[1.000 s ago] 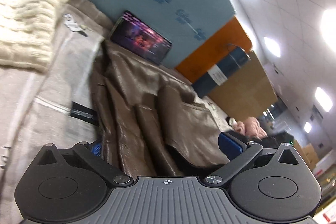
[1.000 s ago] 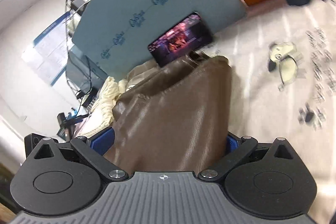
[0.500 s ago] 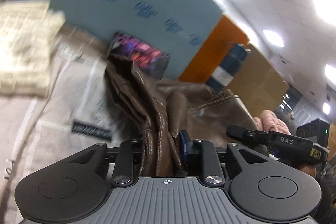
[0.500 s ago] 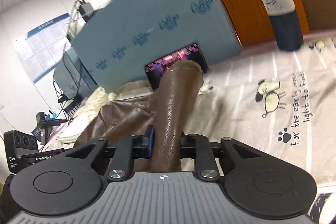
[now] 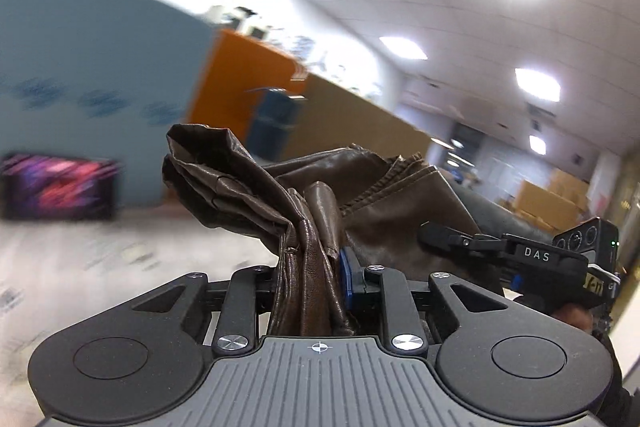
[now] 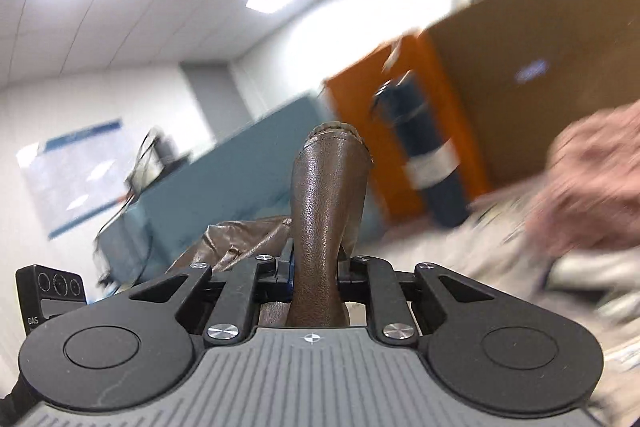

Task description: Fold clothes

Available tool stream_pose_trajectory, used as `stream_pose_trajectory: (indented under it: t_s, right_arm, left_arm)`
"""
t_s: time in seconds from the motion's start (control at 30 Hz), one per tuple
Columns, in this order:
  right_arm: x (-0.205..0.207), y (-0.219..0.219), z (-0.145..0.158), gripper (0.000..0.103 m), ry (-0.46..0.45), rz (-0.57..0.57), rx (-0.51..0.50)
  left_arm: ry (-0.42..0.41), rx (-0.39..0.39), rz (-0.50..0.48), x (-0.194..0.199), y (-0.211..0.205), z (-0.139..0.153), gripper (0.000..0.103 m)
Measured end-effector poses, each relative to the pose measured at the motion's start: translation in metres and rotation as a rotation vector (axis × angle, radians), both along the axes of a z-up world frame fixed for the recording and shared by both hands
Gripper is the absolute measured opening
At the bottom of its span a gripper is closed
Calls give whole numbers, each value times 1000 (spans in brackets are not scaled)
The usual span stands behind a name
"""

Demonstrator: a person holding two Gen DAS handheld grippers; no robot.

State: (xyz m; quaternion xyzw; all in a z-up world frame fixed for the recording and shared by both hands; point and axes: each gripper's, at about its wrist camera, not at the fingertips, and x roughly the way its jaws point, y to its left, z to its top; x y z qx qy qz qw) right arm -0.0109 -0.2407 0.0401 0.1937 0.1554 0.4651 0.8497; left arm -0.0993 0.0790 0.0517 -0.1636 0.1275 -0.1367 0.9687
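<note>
A brown leather garment (image 5: 304,227) is held up off the bed by both grippers. My left gripper (image 5: 310,281) is shut on a bunched fold of it, with crumpled leather rising above the jaws. My right gripper (image 6: 316,273) is shut on another part of the brown leather garment (image 6: 326,211), which stands up like a narrow tube between the jaws. The right gripper also shows in the left wrist view (image 5: 520,259), to the right, beside the hanging leather. The left gripper's body shows at the left edge of the right wrist view (image 6: 52,295).
A printed beige bed sheet (image 5: 80,259) lies below. A lit phone screen (image 5: 56,187) leans on a blue foam board (image 5: 80,79). An orange panel (image 6: 404,131) and a dark blue roll (image 6: 428,155) stand behind. A pink knit garment (image 6: 592,179) lies at the right.
Both grippers closed on the leather garment and lifted it off the bed. Both cameras have tilted upward, so the ceiling now fills the upper views and the cream knit sweater has left view.
</note>
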Motion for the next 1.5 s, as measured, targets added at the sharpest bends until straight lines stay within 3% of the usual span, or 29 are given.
stream_pose_trajectory:
  t_s: [0.17, 0.33, 0.47, 0.57, 0.63, 0.7, 0.8, 0.9, 1.07, 1.2, 1.27, 1.33, 1.5]
  right_arm:
    - [26, -54, 15, 14, -69, -183, 40]
    - [65, -90, 23, 13, -130, -358, 25]
    - [95, -115, 13, 13, -138, -484, -7]
    - [116, -133, -5, 13, -100, -565, -22]
    - [132, -143, -20, 13, -54, -617, -36]
    - [148, -151, -36, 14, 6, -666, -53]
    - [166, -158, -53, 29, 91, -710, -81]
    - [179, -150, -64, 41, 149, -743, -131]
    - [195, -149, -80, 50, 231, -741, -137]
    - [188, -153, -83, 59, 204, -759, -128]
    - [180, -162, -82, 71, 197, -756, -73]
    - [173, -169, -80, 75, 197, -745, -12]
    - [145, -174, -69, 80, 54, -762, 89]
  left_arm:
    - [-64, 37, -102, 73, -52, 20, 20]
    - [-101, 91, -138, 137, -114, 25, 20]
    - [-73, 82, -163, 177, -148, 12, 21]
    - [-20, 84, -167, 200, -166, -3, 22]
    - [18, 94, -152, 211, -174, -13, 28]
    - [48, 96, -119, 214, -176, -21, 48]
    - [94, 99, -71, 218, -178, -34, 68]
    - [139, 102, -22, 222, -181, -46, 79]
    - [176, 67, -15, 225, -175, -58, 85]
    - [139, 90, -3, 215, -168, -56, 88]
    - [114, 96, 10, 214, -168, -51, 97]
    - [90, 103, 22, 212, -168, -43, 98]
    - [37, 132, 26, 190, -156, -22, 102]
